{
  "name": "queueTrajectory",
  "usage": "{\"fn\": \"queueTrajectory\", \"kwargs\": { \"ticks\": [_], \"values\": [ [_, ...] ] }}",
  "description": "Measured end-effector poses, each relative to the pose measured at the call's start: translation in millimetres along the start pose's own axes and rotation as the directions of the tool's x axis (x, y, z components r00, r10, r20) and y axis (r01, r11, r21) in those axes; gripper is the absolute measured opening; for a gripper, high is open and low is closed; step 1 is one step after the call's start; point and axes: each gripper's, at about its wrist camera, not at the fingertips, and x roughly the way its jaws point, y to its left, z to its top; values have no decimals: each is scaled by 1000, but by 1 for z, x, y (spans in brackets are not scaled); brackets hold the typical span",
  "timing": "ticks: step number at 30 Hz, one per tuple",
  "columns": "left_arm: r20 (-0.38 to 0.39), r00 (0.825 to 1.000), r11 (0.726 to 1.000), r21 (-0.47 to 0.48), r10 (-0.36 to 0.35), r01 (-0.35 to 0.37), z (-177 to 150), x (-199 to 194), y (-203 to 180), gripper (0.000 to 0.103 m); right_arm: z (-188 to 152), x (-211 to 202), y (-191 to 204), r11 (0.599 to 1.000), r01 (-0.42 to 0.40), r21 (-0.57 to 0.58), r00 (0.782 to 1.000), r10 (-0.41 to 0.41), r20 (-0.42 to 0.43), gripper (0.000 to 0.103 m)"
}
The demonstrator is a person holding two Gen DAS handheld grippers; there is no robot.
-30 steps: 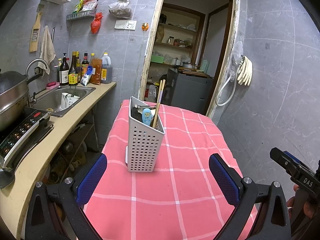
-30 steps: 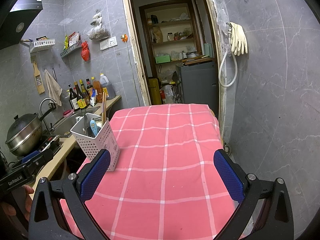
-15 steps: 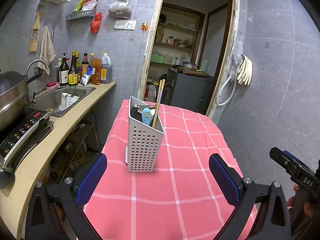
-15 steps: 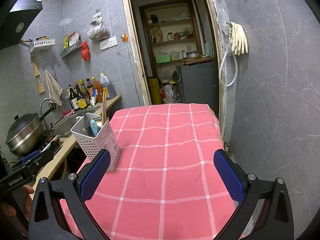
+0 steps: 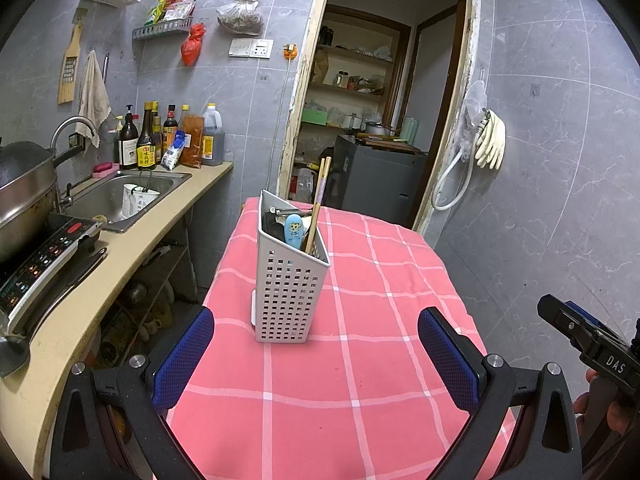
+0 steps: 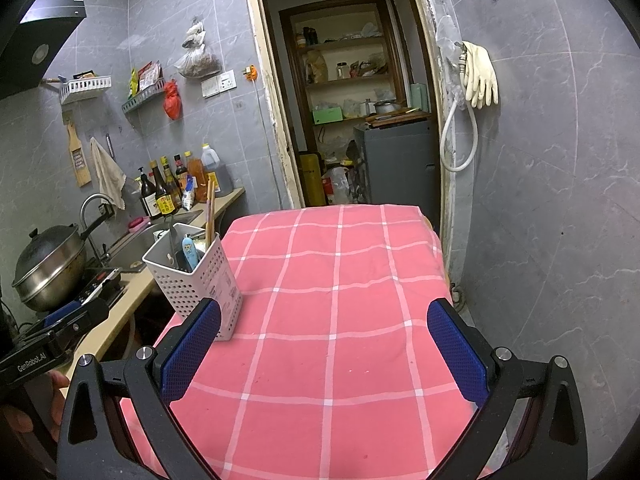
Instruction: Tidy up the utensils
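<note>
Left wrist view had the left gripper (image 5: pixel 316 356) spread wide and empty over the pink cloth (image 5: pixel 360 360), facing the holder (image 5: pixel 288 292) that stood upright near the table's left edge with chopsticks (image 5: pixel 318 204) and a blue spoon (image 5: pixel 294 230) inside. Right gripper (image 6: pixel 324 354) was likewise wide apart, gripping nothing, the holder (image 6: pixel 196 276) just beyond its left finger (image 6: pixel 190 354).

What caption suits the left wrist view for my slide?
Open left gripper facing a white holder with chopsticks and spoon on a pink checked table.

Even indoor light, sharp focus, soft shadows, strong fisheye bending, dark vignette at corners.
</note>
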Motion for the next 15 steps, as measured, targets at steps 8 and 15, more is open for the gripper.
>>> {"fn": "queueTrajectory", "kwargs": {
  "ticks": [8,15],
  "values": [
    [-1,1000,1000,1,0,0,1,0,0,102,0,-1,1,1000,1,2,1000,-1,0,101],
    [-2,1000,1000,1,-1,1,1,1,0,102,-1,-1,2,1000,1,3,1000,-1,-1,101]
  ]
}}
